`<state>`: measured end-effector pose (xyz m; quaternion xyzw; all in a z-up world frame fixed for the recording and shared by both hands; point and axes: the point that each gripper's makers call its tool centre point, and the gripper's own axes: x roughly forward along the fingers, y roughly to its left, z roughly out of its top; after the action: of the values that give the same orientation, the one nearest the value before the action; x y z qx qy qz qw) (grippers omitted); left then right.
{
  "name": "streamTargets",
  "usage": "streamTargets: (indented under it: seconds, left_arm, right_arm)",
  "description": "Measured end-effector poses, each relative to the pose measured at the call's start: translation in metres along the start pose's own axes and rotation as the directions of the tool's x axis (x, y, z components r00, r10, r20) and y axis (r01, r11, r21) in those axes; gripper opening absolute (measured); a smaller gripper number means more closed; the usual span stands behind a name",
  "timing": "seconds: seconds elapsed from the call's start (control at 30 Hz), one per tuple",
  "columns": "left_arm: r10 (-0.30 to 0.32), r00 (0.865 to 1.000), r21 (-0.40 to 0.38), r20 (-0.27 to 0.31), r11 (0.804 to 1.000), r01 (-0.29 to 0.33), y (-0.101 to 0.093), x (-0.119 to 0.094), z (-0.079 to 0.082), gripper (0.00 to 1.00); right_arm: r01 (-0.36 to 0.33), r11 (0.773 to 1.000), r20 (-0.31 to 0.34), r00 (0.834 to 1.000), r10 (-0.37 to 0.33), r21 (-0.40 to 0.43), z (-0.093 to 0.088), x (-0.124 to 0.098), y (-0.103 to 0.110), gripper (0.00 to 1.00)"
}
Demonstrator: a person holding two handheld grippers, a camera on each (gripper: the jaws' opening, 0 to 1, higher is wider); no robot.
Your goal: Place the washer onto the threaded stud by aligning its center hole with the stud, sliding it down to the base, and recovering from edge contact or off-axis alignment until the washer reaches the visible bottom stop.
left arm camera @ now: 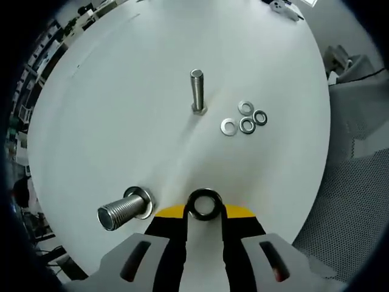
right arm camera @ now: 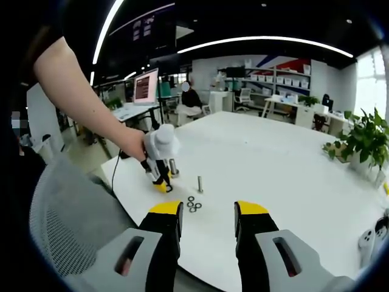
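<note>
The left hand-held gripper point(left arm camera: 205, 210) pinches a dark washer point(left arm camera: 205, 204) between its nearly closed yellow tips, low over the white counter point(left arm camera: 121, 91). The step in hand looks like carrying this washer to a stud. The upright stud point(left arm camera: 197, 91) stands at 12 o'clock from the tips, well apart; a thicker stud point(left arm camera: 124, 210), already wearing a washer, is at 9 o'clock, near. Four spare washers point(left arm camera: 244, 118) lie at 1 o'clock. Next, the hole needs centring over the stud's top, held level. The right hand-held gripper point(right arm camera: 208, 213) hangs wide open, empty.

white table point(left arm camera: 121, 91), silver stud point(left arm camera: 196, 91), yellow-tipped gripper point(left arm camera: 205, 210)
</note>
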<state>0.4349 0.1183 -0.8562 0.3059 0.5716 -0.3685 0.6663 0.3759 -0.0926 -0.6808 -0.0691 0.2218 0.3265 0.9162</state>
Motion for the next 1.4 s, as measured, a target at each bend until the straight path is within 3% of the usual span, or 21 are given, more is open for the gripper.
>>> streamTargets:
  seconds: [0.5,0.73,1.4]
  left_arm:
    - [0.016,0.999,0.034,0.035,0.999,-0.017,0.005,-0.022,0.01,0.19]
    - [0.03,0.998,0.046,0.063,0.998,-0.033,0.018,-0.047,0.018,0.19]
    - [0.076,0.993,0.027,0.09,0.997,-0.079,0.055,-0.083,0.022,0.19]
  right_arm:
    - [0.004,1.0,-0.001,1.0,-0.004,0.003,0.0,-0.001,-0.001,0.36]
    - [-0.003,1.0,-0.004,1.0,0.003,0.0,-0.001,0.0,0.001,0.36]
    - [-0.008,1.0,-0.009,1.0,0.008,-0.003,-0.002,0.001,0.002,0.36]
